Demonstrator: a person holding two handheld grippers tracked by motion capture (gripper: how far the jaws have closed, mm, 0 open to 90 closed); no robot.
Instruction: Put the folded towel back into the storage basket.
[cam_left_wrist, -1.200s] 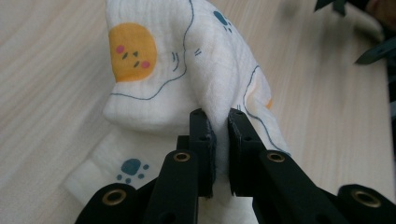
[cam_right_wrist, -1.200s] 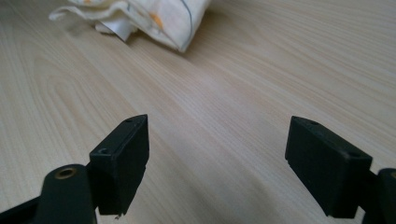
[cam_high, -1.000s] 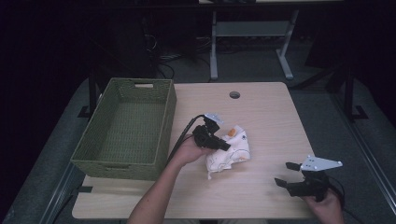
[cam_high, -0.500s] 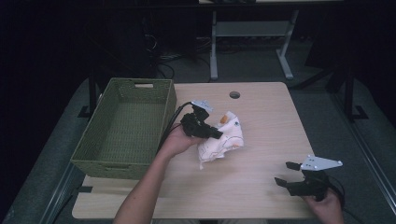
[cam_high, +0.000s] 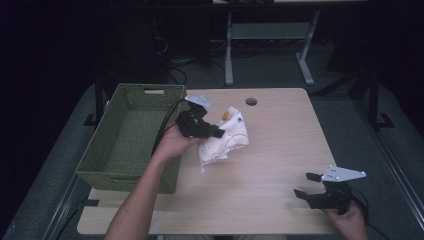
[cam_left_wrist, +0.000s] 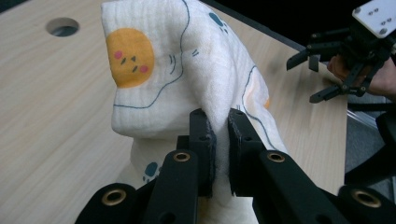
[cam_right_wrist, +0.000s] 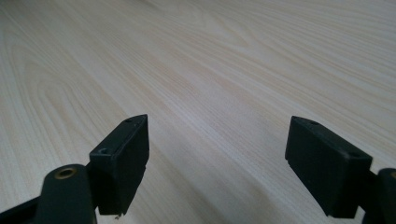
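Since a second ago: your left gripper (cam_high: 216, 134) carries the cloth (cam_high: 226, 140) toward the basket (cam_high: 95, 159) at nine o'clock. Jaws pinch one thin fold; it may slip. Right gripper (cam_high: 306, 186) gapes wide, empty.

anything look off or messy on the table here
Nothing is spilled or damaged. The printed white cloth is bunched, pinched in the left gripper and lifted above the table beside the green woven basket. The right gripper hangs open over bare wood.
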